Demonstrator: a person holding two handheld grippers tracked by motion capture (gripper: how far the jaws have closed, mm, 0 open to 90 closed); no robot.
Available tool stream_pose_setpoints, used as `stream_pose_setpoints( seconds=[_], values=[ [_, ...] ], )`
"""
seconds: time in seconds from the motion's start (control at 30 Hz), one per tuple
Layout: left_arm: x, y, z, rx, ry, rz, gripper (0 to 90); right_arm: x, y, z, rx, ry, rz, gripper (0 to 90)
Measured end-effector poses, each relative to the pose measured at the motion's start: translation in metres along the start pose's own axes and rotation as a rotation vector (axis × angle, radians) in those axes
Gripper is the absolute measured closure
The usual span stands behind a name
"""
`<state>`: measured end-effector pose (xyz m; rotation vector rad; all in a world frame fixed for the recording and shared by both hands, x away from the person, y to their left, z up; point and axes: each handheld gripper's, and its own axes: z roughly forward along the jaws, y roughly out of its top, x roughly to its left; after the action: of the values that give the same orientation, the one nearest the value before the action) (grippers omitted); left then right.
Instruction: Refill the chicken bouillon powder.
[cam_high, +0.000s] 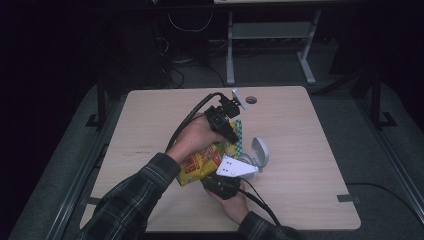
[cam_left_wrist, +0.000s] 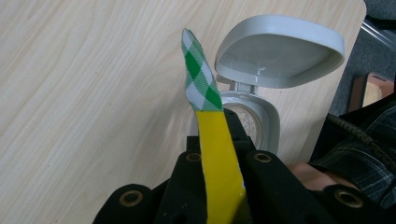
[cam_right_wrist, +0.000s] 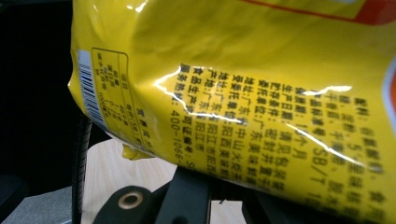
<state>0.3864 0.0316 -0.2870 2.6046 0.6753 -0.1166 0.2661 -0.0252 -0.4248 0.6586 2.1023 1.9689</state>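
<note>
Chinese print on yellow bag (cam_right_wrist: 261, 93)

Off to the side of your work

You have a grey flip-lid container (cam_high: 258, 154) standing open right of the table's (cam_high: 150, 120) middle, and a round cable hole (cam_high: 250, 100) by its far edge.

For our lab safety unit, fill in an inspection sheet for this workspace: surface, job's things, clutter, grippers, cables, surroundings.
Surface: light wooden table, bare around the work.
Job's things: yellow snack bag held above the table; grey flip-lid container open beside it.
Clutter: nothing seen.
Grippers: left gripper shut on the bag's sealed top edge; right gripper shut on the bag's lower end.
Cables: black cable trails from the left gripper.
Surroundings: dark room, grey desk frame behind.
</note>
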Motion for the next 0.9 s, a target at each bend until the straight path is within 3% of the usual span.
stream_pose_setpoints(
  seconds=[0.9],
  values=[
    [0.0001, 0.0016, 0.0010, 0.018, 0.001, 0.002, 90.0, -0.0003, -0.0001, -0.0005, -0.003, 0.003, 0.011, 90.0]
  ],
)
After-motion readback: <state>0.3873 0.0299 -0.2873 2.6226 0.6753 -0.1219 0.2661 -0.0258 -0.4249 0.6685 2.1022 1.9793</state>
